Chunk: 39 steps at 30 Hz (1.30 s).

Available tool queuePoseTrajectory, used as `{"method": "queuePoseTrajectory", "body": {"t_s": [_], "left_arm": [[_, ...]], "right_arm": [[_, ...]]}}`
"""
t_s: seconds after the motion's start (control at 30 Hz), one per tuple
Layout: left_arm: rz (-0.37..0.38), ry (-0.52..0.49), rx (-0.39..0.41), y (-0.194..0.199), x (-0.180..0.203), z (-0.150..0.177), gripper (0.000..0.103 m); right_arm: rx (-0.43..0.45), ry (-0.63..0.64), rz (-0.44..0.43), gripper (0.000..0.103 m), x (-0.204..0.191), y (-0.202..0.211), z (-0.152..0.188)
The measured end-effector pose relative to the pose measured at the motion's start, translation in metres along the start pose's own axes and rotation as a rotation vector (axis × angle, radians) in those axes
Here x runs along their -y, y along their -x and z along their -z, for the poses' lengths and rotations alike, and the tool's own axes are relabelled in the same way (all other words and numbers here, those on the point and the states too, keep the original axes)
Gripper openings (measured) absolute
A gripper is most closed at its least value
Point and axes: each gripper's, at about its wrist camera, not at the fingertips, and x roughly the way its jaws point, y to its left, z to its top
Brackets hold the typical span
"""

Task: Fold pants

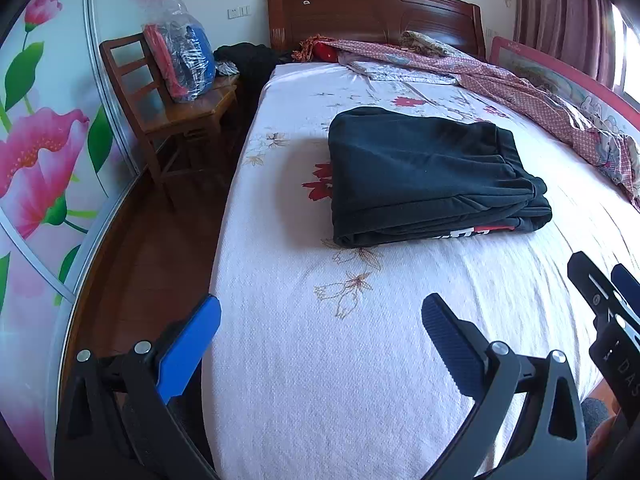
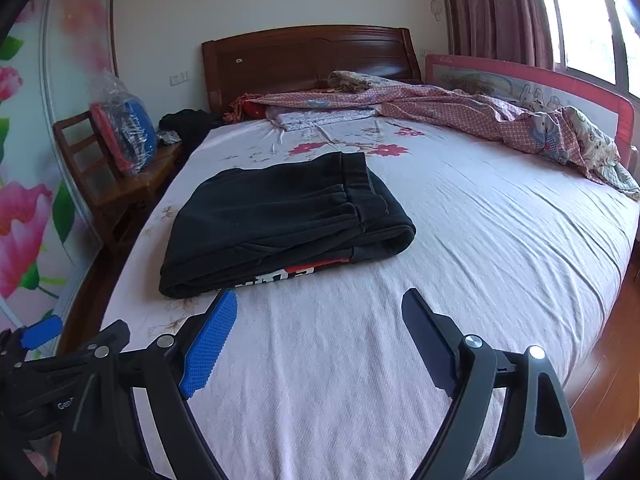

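Judging from how things lay, the main risk was undoing work that looked finished: the black pants [image 1: 432,176] sat in a compact folded stack on the bed [image 1: 320,360], and any further reach into them could have dragged the top layer and spilled the fold open. The loosest part seemed to be the waistband end, where several layers bunched up, beyond and to the outer side of the left gripper [image 1: 320,328]. A finger catching there would probably have pulled the layers askew. The soft, wrinkled sheet could also have shifted under a push and carried the stack with it.

Both sets of fingers were spread wide and held nothing. The left gripper hung over bare sheet, its fingers well short of the pants, which lay ahead and slightly toward its right finger. The right gripper [image 2: 320,308] was closer: the stack's near edge, with its red and white print showing, lay just beyond the tip of its blue left finger [image 2: 210,352] and off to that side, though not touching it. Nothing lay between either pair of fingers.
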Motion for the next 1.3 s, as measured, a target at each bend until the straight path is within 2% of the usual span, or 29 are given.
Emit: {"method": "queuePoseTrajectory", "body": {"t_s": [1.3], "left_arm": [[0.02, 0.011, -0.023, -0.0007, -0.0035, -0.0025, 0.101]], "right_arm": [[-0.026, -0.023, -0.03, 0.084, -0.0014, -0.0037, 0.0007]]}}
